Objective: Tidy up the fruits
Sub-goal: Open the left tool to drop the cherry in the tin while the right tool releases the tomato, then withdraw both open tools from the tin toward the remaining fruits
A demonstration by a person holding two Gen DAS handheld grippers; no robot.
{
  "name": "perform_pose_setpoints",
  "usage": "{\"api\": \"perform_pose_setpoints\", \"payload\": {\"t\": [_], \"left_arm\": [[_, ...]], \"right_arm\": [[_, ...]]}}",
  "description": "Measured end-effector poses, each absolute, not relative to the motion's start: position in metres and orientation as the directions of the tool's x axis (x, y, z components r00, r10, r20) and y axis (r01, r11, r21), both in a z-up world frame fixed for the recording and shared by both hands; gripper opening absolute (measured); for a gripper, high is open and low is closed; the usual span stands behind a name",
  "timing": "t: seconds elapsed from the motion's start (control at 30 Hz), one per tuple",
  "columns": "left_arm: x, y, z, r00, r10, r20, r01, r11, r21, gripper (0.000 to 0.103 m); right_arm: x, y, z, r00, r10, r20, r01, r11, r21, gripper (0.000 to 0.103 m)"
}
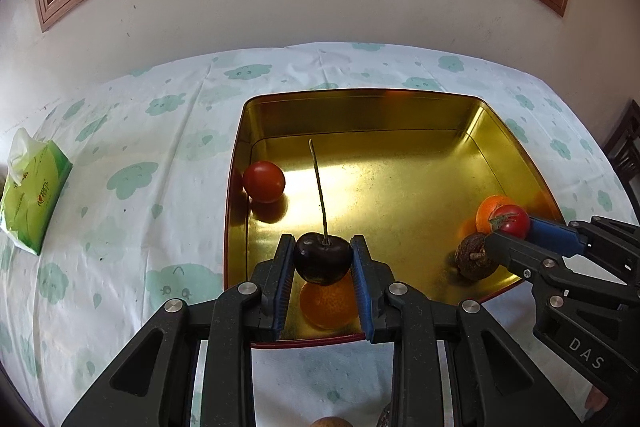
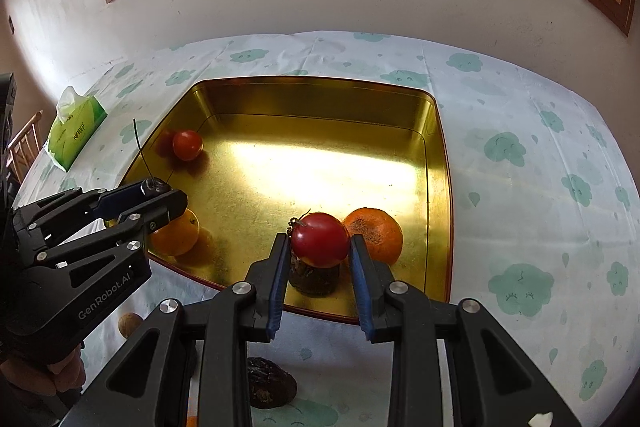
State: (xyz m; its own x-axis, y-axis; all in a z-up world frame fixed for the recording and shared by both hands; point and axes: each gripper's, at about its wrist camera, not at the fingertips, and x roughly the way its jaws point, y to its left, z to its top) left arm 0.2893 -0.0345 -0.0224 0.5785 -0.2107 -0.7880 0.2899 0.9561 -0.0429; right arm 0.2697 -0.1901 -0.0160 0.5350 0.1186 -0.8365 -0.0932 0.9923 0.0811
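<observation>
A gold tin tray (image 1: 360, 111) (image 2: 320, 95) lies on the clouded tablecloth. My left gripper (image 1: 322, 259) (image 2: 160, 193) is shut on a dark cherry (image 1: 322, 258) with a long stem, held above an orange (image 1: 328, 307) (image 2: 176, 235) at the tray's near edge. My right gripper (image 2: 320, 247) (image 1: 510, 227) is shut on a red tomato (image 2: 320, 245) (image 1: 510, 221), held above a brown wrinkled fruit (image 1: 474, 257) (image 2: 314, 279) next to a second orange (image 2: 376, 235) (image 1: 490, 211). Another tomato (image 1: 264, 182) (image 2: 187, 145) rests at the tray's left side.
A green tissue pack (image 1: 32, 195) (image 2: 76, 131) lies at the table's left. A dark wrinkled fruit (image 2: 268, 387) and a small brown round fruit (image 2: 130, 325) lie on the cloth in front of the tray. A wall and window stand behind the table.
</observation>
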Motion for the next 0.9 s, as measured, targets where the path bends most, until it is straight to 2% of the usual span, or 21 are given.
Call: {"api": "perform_pose_setpoints", "payload": {"t": [0.47,0.7,0.9], "left_arm": [[0.287,-0.039,-0.024,0.569,-0.213,-0.794,0.292,0.955,-0.048,0.031],[0.278,-0.035,-0.02,0.574,-0.207,-0.792,0.28,0.959,-0.047,0.04],[0.259,-0.031,-0.009,0.592,-0.205,-0.779,0.271,0.961,-0.047,0.04]], "right_arm": [[0.269,-0.19,-0.018,0.537,0.115,-0.836,-0.091,0.993,0.078,0.032],[0.26,-0.19,-0.012,0.545,0.111,-0.831,-0.095,0.993,0.07,0.033],[0.245,-0.192,-0.001,0.562,0.109,-0.82,-0.094,0.993,0.068,0.033]]}}
